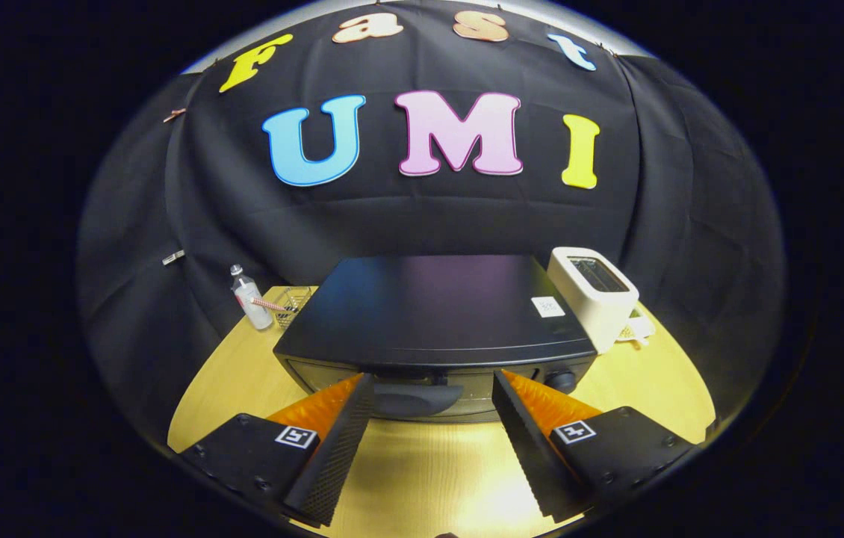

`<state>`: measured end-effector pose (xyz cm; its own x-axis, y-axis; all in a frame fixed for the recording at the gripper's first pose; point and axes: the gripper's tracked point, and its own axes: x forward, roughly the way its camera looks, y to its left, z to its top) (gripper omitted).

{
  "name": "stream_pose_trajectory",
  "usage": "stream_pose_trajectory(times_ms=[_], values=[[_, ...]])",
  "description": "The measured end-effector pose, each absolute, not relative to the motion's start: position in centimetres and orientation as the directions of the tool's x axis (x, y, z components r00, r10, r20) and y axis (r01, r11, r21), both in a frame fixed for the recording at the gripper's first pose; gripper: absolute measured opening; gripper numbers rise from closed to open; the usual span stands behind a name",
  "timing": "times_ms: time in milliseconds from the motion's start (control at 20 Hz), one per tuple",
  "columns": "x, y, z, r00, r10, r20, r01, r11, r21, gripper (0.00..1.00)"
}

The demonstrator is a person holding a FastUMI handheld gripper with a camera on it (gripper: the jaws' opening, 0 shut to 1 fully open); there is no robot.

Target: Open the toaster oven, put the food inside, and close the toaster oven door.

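Observation:
A black toaster oven [433, 306] stands on the wooden table [422, 471], seen from above and in front. Its door is shut, and the dark door handle [414, 398] runs along the top of its front face. My gripper [433, 382] is open, its two fingertips [362, 385] spread wide on either side of the handle and close to the oven's front. Nothing is held between the fingers. A round knob [561, 379] shows on the oven's front right, just beyond the right finger.
A white slot toaster [594, 295] stands against the oven's right side. Behind the oven on the left are a small clear bottle [250, 299] and a wire basket [291, 302]. Bare tabletop lies between the fingers and under them.

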<state>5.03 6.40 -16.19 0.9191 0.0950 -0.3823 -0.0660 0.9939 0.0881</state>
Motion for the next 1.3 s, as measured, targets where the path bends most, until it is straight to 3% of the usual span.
stream_pose_trajectory(times_ms=[850,1300], values=[[-1.7,-3.2,1.3,0.999,-0.038,-0.003,0.038,0.998,0.041,0.98],[-4.4,-5.3,3.1,0.998,-0.067,0.015,0.067,0.997,0.028,0.98]])
